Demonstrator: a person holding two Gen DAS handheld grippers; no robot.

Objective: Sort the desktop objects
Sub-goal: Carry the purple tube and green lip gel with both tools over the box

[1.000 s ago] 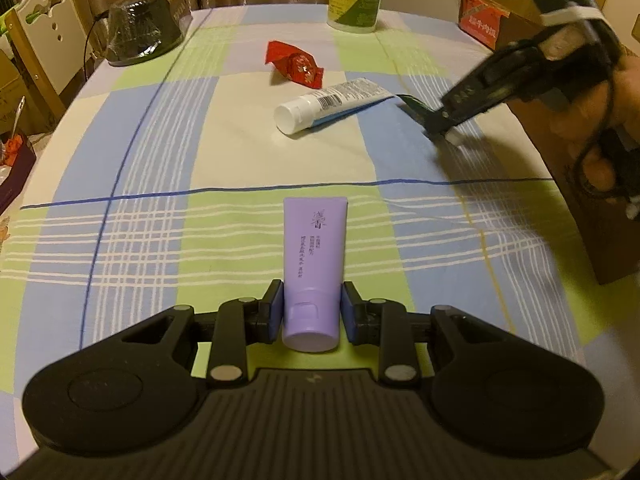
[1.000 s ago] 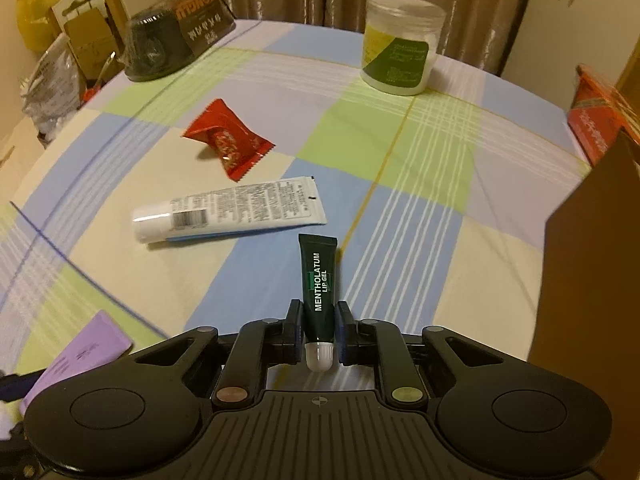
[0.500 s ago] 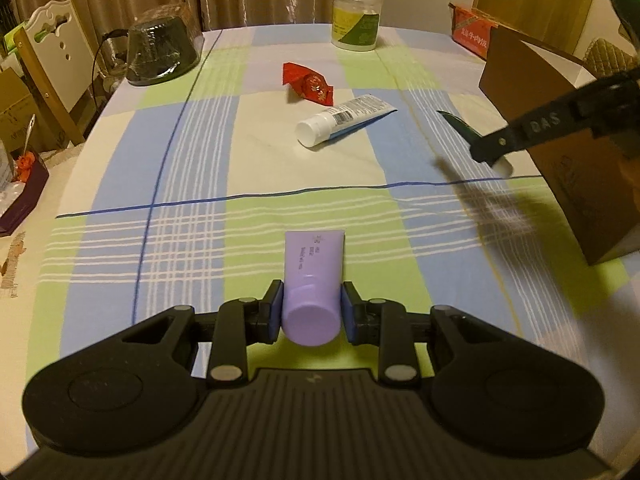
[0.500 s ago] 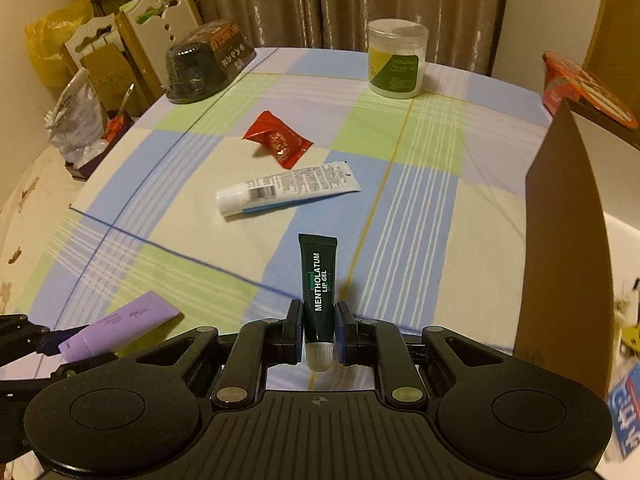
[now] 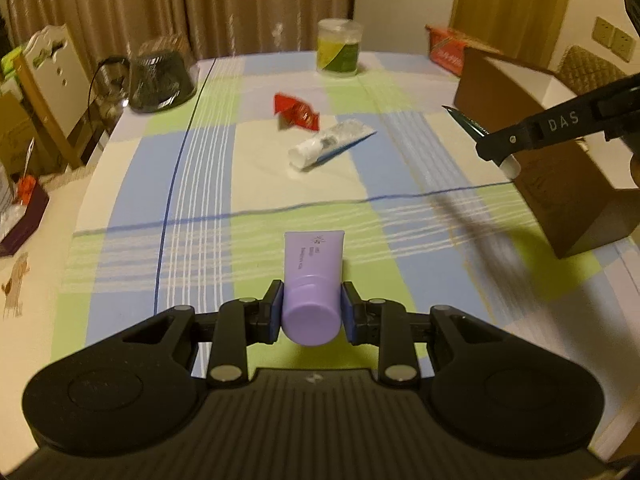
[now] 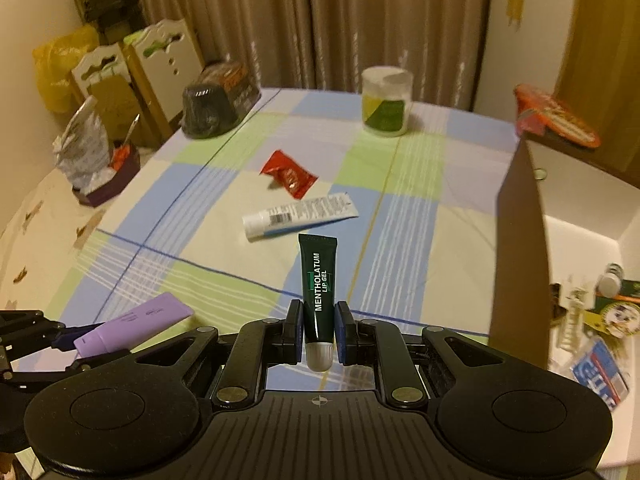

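Right now your left gripper (image 5: 312,307) is clamped on the cap end of the soft lilac plastic tube (image 5: 313,270), held above the checked tablecloth (image 5: 200,184), and your right gripper (image 6: 319,332) pinches the dark green lip-gel tube (image 6: 319,280) near its white cap, also lifted clear. The open brown cardboard box (image 6: 520,248) stands just to your right, with small packets already lying in it, so it looks like the place both tubes are bound for. Carry the green tube over the tall near wall rather than into it, and lower it inside before you let the fingers part; the box wall is high and could catch the tube's tail. Keep the two grippers well apart as you cross, since the lilac tube travels the same way. On the cloth remain a white squeeze tube (image 6: 300,216) and a red crinkled sachet (image 6: 289,173) just beyond it; the white-lidded jar (image 6: 386,101) and dark dome-shaped container (image 6: 208,110) sit farther back, out of your path.
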